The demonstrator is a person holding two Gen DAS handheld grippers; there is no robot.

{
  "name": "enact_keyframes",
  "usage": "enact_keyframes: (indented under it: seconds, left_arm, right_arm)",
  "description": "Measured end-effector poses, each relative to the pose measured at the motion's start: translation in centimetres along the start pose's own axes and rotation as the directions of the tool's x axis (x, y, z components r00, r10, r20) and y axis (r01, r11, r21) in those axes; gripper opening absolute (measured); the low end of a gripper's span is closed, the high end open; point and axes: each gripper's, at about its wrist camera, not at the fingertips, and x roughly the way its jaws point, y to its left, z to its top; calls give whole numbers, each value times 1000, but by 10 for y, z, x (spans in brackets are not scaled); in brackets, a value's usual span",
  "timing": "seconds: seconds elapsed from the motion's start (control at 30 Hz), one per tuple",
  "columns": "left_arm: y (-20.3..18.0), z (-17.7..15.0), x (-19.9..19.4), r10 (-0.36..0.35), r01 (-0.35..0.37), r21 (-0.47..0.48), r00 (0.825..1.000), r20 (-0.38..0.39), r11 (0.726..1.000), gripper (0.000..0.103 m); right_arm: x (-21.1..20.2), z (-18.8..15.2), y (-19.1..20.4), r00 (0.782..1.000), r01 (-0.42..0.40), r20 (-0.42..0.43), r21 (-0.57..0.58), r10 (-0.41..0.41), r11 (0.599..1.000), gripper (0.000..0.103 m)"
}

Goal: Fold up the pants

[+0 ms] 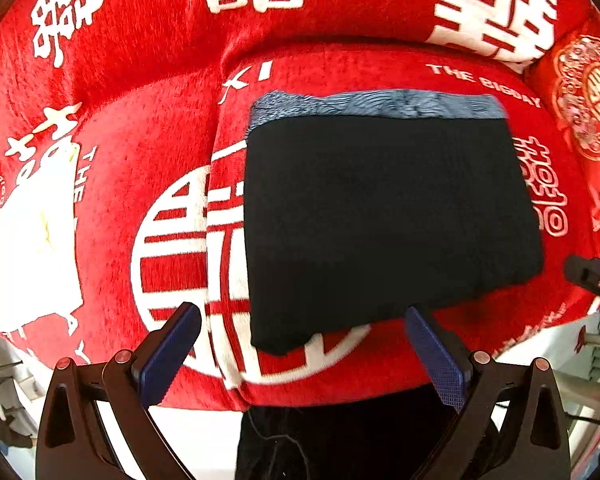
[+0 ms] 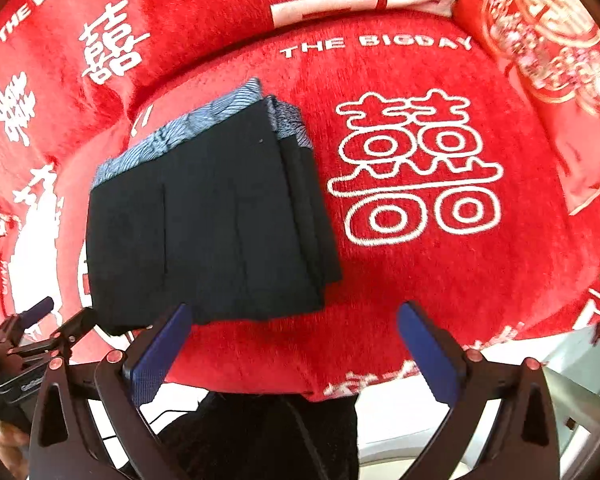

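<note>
The dark navy pants [image 1: 388, 216] lie folded into a flat rectangle on the red blanket [image 1: 140, 120], with a blue patterned waistband [image 1: 376, 104] along the far edge. In the right wrist view the pants [image 2: 204, 220] show stacked layers at their right edge. My left gripper [image 1: 304, 320] is open and empty just in front of the pants' near edge. My right gripper [image 2: 294, 316] is open and empty, near the pants' near right corner. The left gripper also shows at the lower left of the right wrist view [image 2: 56, 316].
The red blanket [image 2: 420, 280] with white characters covers a cushioned seat with a raised back and sides. A red embroidered cushion [image 2: 548, 40] sits at the far right. The seat's front edge [image 1: 340, 396] drops to a pale floor. A dark garment [image 2: 268, 436] lies below.
</note>
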Motion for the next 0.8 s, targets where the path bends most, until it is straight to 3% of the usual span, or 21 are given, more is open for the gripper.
enact_keyframes:
  seconds: [0.53, 0.8]
  left_arm:
    - [-5, -7, -70, 72, -73, 49, 997, 23, 996, 102]
    - [-14, -7, -83, 63, -64, -22, 998, -14, 998, 102]
  right_arm:
    - [-67, -15, 29, 1000, 18, -24, 7, -17, 1000, 103]
    - [-83, -8, 35, 999, 24, -43, -86, -28, 996, 103]
